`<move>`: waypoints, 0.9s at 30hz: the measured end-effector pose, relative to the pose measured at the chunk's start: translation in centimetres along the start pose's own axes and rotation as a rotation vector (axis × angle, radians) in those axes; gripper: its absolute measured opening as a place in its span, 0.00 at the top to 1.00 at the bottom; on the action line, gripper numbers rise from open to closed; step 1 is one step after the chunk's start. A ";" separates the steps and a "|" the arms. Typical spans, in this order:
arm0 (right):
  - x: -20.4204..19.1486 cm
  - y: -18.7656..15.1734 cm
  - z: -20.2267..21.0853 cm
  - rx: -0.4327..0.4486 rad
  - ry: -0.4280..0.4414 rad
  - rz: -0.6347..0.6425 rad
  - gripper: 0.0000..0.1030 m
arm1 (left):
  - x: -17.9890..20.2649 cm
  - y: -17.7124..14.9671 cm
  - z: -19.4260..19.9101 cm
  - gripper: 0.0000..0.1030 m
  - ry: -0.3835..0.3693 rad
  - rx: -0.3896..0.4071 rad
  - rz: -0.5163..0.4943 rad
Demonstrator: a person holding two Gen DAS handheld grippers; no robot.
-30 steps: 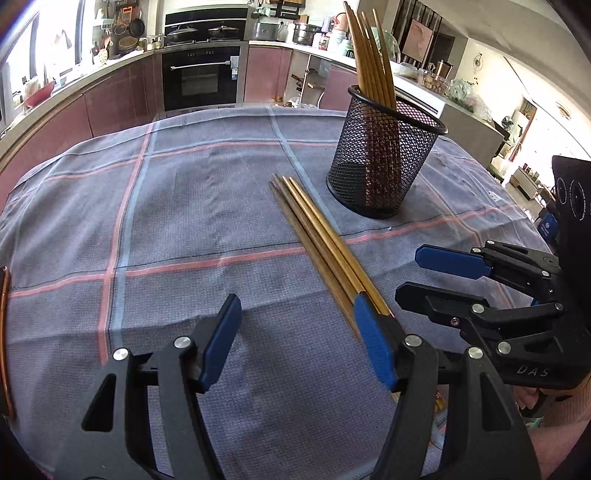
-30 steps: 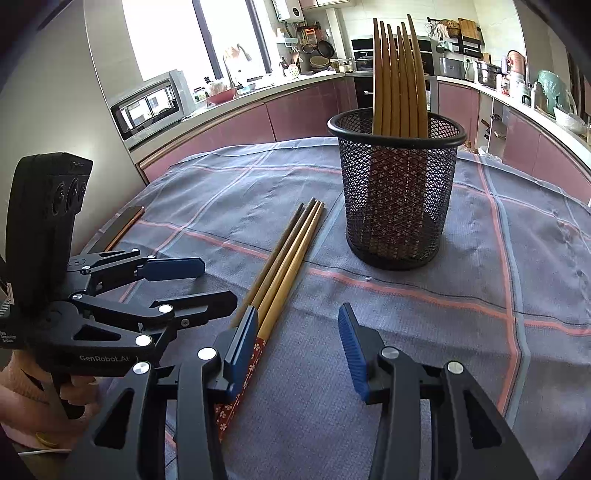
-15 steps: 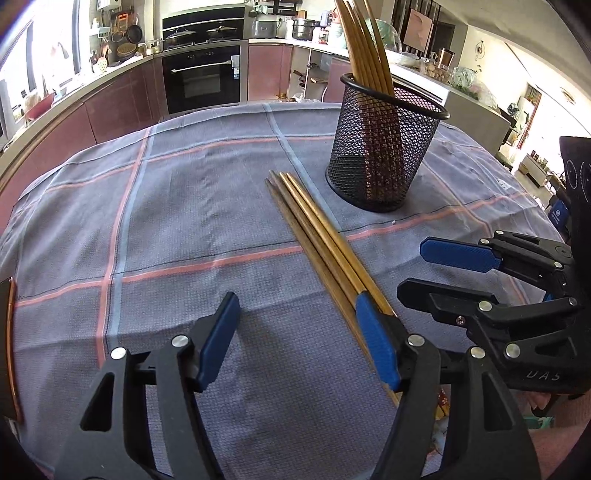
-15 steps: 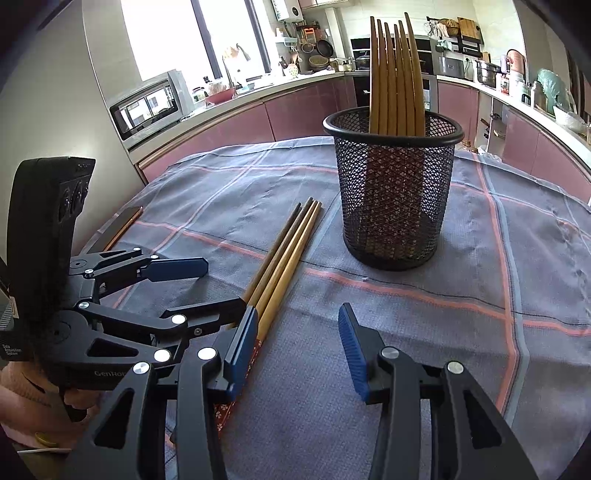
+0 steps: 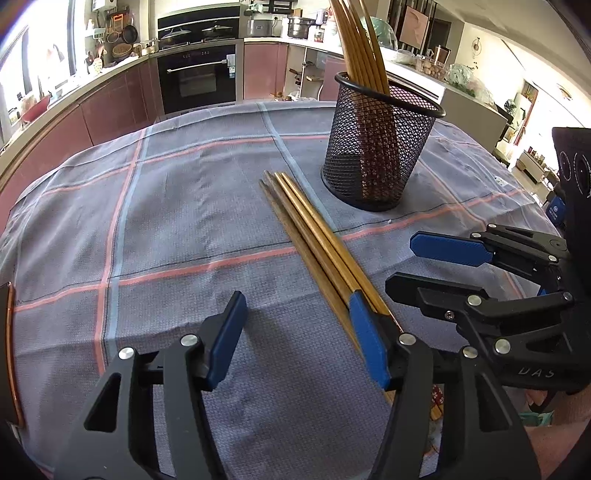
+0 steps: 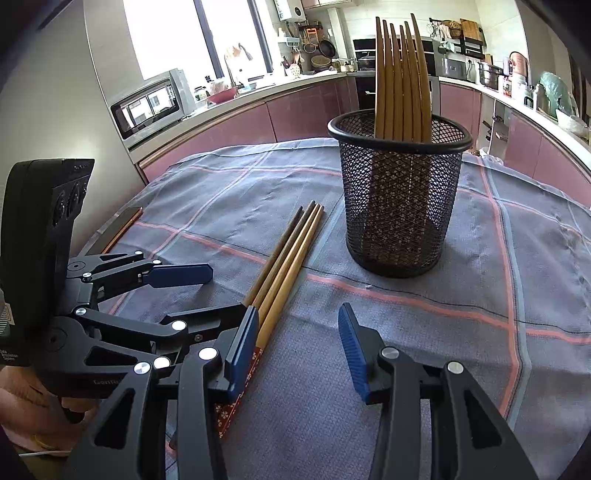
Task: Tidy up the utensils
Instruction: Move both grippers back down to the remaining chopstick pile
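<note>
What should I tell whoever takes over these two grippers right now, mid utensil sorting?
Left gripper: open, holding nothing; its jaws have just been closing a little, over bare tablecloth.
Right gripper: open, holding nothing.
Done: several chopsticks stand upright in the black mesh holder.
Left: a bundle of loose chopsticks lies flat on the cloth beside the holder, between the two grippers. Pick them up and drop them in.

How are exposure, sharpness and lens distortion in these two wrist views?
Left wrist: sharp on the loose chopsticks and mesh holder, strong fisheye bend in the counters, dark corner vignette. Right wrist: the window is blown out white, the tablecloth evenly lit, no motion blur.
</note>
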State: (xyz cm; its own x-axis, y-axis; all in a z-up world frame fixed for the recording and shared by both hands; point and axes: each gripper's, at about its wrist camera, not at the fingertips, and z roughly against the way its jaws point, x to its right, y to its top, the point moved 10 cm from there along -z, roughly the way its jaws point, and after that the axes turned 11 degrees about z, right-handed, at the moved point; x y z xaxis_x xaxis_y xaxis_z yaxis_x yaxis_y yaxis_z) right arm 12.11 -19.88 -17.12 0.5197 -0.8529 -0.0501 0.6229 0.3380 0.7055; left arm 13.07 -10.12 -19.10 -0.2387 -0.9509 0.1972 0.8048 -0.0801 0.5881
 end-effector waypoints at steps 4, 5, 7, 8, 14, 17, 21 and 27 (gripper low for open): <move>0.1 0.0 0.0 0.000 0.003 -0.002 0.58 | -0.2 0.0 0.0 0.48 -0.009 -0.004 0.015; 0.0 0.0 0.0 0.000 0.002 0.000 0.58 | -0.3 0.0 0.0 0.50 -0.007 -0.003 0.015; 0.0 0.1 0.0 -0.002 0.002 0.004 0.58 | -0.3 -0.1 0.1 0.52 -0.011 -0.003 0.019; 0.0 0.1 0.0 -0.001 0.003 0.005 0.58 | -0.3 -0.1 0.2 0.54 -0.015 -0.004 0.022; -0.7 0.2 -0.6 -0.017 -0.003 0.027 0.59 | -0.7 -0.1 0.3 0.62 -0.041 -0.009 0.041; -0.9 0.1 -0.9 -0.025 -0.008 0.033 0.59 | -0.8 -0.1 0.4 0.63 -0.055 -0.012 0.050; -0.9 -0.2 -1.3 -0.050 -0.014 0.041 0.61 | -0.9 -0.1 0.4 0.65 -0.062 -0.013 0.058; -0.7 -0.4 -1.2 -0.052 -0.025 0.045 0.61 | -0.9 -0.1 0.5 0.65 -0.062 -0.012 0.057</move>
State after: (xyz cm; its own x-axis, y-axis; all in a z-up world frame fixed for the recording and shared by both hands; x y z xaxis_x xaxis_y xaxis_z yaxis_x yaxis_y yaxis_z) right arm 12.21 -18.96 -18.27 0.5337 -0.8457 -0.0006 0.6288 0.3963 0.6690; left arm 12.94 -9.09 -19.00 -0.2254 -0.9337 0.2784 0.8243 -0.0305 0.5653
